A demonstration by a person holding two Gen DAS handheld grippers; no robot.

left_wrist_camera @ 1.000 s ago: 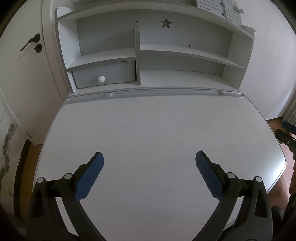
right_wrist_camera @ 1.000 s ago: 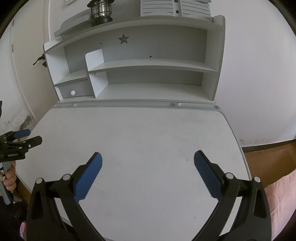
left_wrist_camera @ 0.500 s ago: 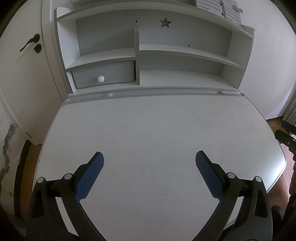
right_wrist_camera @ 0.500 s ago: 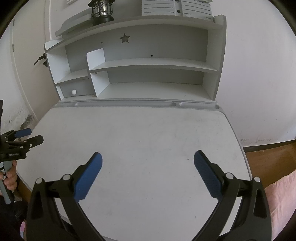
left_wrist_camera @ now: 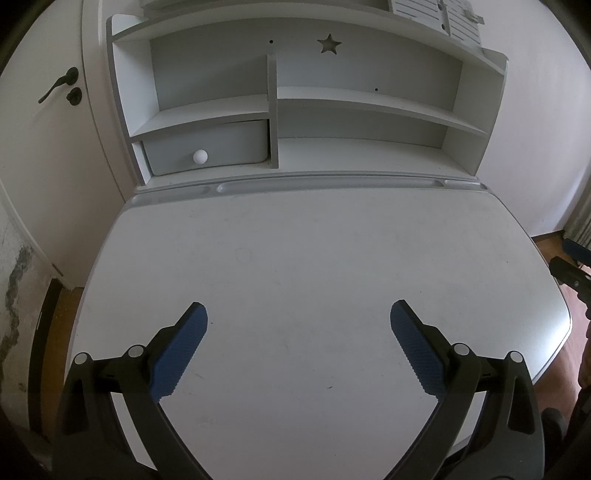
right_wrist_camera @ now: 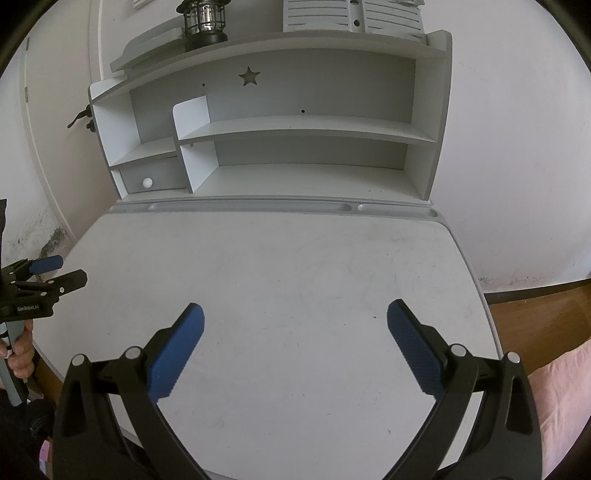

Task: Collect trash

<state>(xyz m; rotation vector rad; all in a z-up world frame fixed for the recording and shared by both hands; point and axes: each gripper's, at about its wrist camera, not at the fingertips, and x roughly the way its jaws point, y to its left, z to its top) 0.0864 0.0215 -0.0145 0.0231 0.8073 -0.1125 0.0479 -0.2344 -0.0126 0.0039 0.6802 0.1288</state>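
No trash shows in either view. My left gripper (left_wrist_camera: pixel 297 314) is open and empty, its blue-padded fingers spread wide over the near part of the white desk top (left_wrist_camera: pixel 295 251). My right gripper (right_wrist_camera: pixel 294 315) is also open and empty over the same desk top (right_wrist_camera: pixel 280 266). The left gripper also shows in the right wrist view (right_wrist_camera: pixel 55 271) at the desk's left edge, held in a hand. A bit of the right gripper shows at the right edge of the left wrist view (left_wrist_camera: pixel 570 275).
A white hutch with shelves (left_wrist_camera: pixel 295 99) stands at the desk's back, with a closed drawer with a round knob (left_wrist_camera: pixel 200 156). A black lantern (right_wrist_camera: pixel 204 22) stands on top of the hutch. A door with a black handle (left_wrist_camera: pixel 55 86) is at the left. Wood floor lies at the right (right_wrist_camera: pixel 535 317).
Both views have shifted slightly, as if the grippers tilted or rose a little. Nothing was taken hold of or let go.
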